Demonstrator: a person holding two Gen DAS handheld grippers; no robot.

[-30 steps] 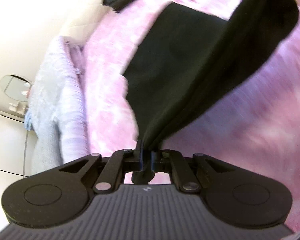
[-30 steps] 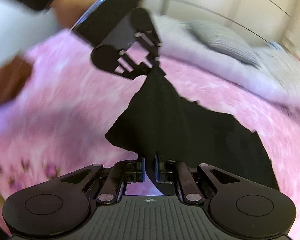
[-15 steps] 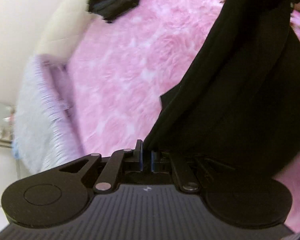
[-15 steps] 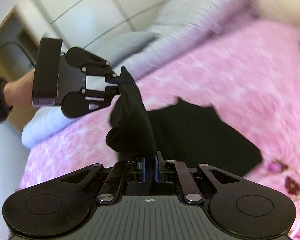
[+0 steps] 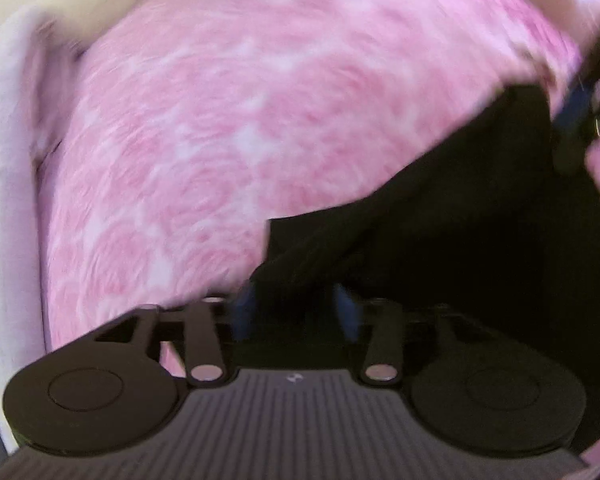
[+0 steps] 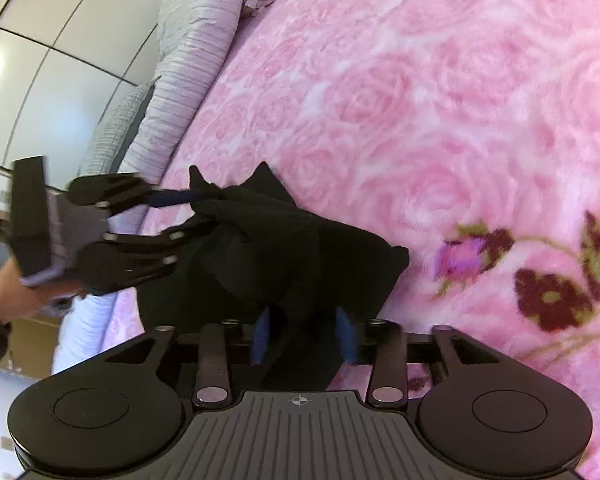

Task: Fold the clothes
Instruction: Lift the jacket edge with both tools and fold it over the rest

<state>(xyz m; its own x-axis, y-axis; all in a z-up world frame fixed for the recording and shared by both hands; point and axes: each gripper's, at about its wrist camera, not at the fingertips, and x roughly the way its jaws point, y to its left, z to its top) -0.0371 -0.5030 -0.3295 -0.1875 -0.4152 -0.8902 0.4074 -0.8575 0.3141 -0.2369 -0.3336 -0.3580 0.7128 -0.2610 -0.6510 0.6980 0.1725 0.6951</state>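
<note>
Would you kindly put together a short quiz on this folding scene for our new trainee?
1. True or false: the black garment lies on the pink rose blanket.
2. Multiple choice: the right claw has its jaws A) spread apart, B) clamped shut, C) out of view.
3. Fill in: in the right wrist view, the left claw reaches the garment from the ___ side of the picture.

Key: 1 true; 2 A; 3 left.
</note>
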